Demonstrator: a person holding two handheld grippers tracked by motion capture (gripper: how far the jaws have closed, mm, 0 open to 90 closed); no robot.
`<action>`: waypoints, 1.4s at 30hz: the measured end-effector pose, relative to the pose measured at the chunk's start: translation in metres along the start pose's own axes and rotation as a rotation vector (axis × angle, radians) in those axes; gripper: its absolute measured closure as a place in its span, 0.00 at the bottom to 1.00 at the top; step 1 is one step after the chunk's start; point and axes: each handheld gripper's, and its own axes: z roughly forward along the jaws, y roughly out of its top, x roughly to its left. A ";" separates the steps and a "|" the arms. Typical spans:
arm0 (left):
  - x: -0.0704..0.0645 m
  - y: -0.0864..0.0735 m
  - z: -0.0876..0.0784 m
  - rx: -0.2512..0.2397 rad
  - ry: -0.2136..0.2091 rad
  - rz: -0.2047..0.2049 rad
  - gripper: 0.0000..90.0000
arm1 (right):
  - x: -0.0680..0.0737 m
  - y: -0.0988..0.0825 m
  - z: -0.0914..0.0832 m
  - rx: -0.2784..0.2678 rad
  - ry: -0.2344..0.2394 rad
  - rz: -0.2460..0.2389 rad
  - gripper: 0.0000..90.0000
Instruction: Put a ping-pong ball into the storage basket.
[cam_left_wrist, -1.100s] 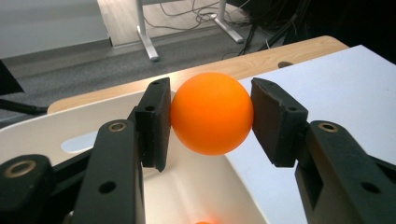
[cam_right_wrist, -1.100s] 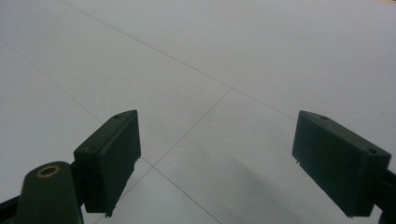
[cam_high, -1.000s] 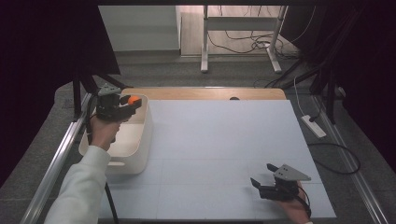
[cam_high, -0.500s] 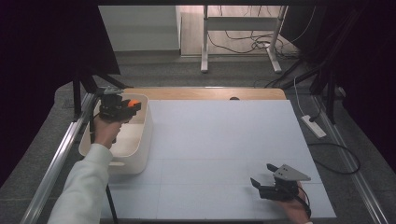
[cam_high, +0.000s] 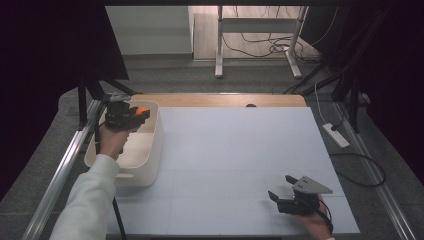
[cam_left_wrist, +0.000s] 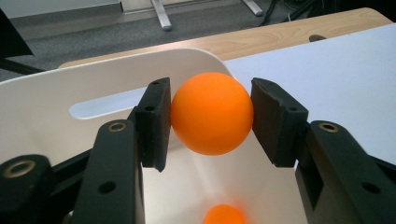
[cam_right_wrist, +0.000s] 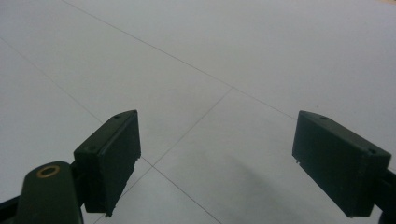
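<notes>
One orange ball (cam_left_wrist: 211, 113) sits clamped between left tongs (cam_left_wrist: 210, 116); right tongs (cam_right_wrist: 215, 163) gape, empty.

A smooth, round orange ball (cam_left_wrist: 211, 113) sits clamped between two black jaw pads above a white bin (cam_high: 150, 150), at about ten o'clock on the table, with a second orange ball (cam_left_wrist: 218, 215) lying on the bin's floor.

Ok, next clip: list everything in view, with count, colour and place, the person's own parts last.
orange ball: one, orange, held above the bin
second orange ball: one, orange, blurred, on the bin's floor
bin: one, white, at the table's left edge
table: one, pale blue top with a wooden far edge
power strip: one, white, on the floor right of the table
left gripper: one, black, jaws shut on the orange ball
right gripper: one, black, jaws open, low over the table's near right
sleeve: one, white, on the left arm
</notes>
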 end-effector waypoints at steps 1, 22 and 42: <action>0.000 0.000 -0.001 -0.003 0.002 -0.002 0.56 | 0.000 0.000 0.000 0.000 0.001 0.000 0.17; -0.020 0.000 -0.041 -0.160 -0.111 0.043 0.16 | -0.001 0.001 -0.001 -0.018 0.008 0.004 0.17; -0.064 -0.007 -0.059 -0.182 -0.268 0.163 0.15 | -0.002 0.003 0.001 -0.022 0.025 0.011 0.17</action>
